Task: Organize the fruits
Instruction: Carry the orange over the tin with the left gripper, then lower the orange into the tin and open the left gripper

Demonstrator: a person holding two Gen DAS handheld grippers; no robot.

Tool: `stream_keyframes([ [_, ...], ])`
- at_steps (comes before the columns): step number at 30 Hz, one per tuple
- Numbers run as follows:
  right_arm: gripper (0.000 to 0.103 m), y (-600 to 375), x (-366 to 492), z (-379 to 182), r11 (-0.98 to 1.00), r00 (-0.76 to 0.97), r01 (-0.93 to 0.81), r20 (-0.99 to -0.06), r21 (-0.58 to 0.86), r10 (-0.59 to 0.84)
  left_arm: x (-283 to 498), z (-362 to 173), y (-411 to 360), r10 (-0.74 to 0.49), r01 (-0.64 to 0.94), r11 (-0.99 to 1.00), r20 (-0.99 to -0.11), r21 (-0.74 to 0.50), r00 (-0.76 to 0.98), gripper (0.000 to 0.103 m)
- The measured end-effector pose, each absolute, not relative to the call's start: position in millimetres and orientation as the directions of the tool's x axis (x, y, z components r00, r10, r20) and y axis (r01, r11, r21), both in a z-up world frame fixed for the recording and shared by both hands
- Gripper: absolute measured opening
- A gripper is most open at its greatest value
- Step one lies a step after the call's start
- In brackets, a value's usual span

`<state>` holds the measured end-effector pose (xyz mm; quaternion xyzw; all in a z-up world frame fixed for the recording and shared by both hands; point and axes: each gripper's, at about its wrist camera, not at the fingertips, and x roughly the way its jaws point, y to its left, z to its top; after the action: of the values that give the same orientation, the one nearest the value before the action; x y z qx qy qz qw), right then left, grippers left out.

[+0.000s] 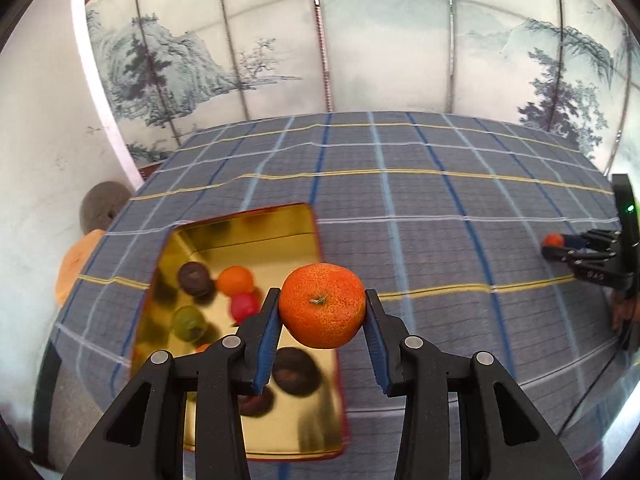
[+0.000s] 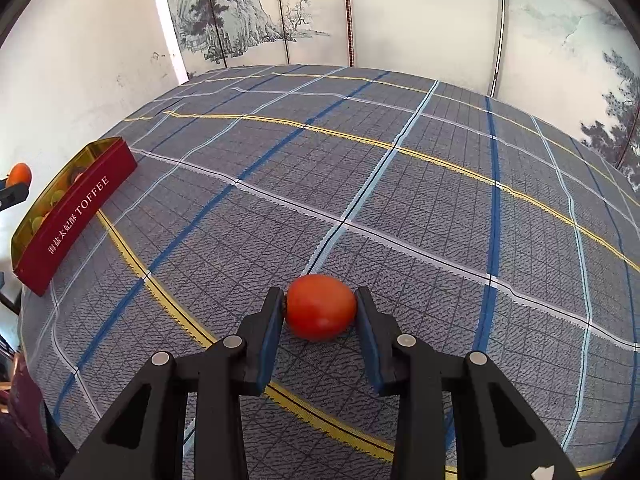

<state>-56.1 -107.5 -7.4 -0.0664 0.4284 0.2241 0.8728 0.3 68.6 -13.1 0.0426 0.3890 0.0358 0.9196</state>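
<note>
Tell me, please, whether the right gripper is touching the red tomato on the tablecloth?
Touching. In the right wrist view, the right gripper has both blue pads pressed against the sides of the red tomato, with no gap showing on either side.

Bright daylight, fisheye-warped edges, slight blur

Rough-skinned orange mandarin (image 1: pixel 322 305), stem end facing the lens, pinched between blue pads and raised above the near right edge of the tin (image 1: pixel 244 224). Gold-lined rectangular tin with red outer wall printed TOFFEE, open, lying at 9 o'clock on the checked tabletop (image 1: pixel 440 208). Inside: a dark brown round fruit (image 1: pixel 195 277), a smooth orange fruit (image 1: pixel 236 280), a red fruit (image 1: pixel 243 307), a green fruit (image 1: pixel 188 322). Smooth red-orange oval tomato (image 2: pixel 321 306), resting on the cloth at 6 o'clock, clamped on both sides.
</note>
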Motion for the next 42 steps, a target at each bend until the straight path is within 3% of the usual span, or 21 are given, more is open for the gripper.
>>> stream_keyframes([
  [14, 0.034, -107.7, -56.3, -7.4, 0.891, 0.535, -0.449, -0.779, 0.068, 0.329, -3.9, -38.0, 106.4, 0.174, -0.110, 0.985, -0.735, 0.135, 0.656, 0.041],
  [42, 0.035, -100.4, -60.4, -7.7, 0.895, 0.553, -0.447, -0.784, 0.005, 0.280, 10.7, -46.9, 123.0, 0.178, -0.110, 0.984, -0.754, 0.140, 0.632, 0.042],
])
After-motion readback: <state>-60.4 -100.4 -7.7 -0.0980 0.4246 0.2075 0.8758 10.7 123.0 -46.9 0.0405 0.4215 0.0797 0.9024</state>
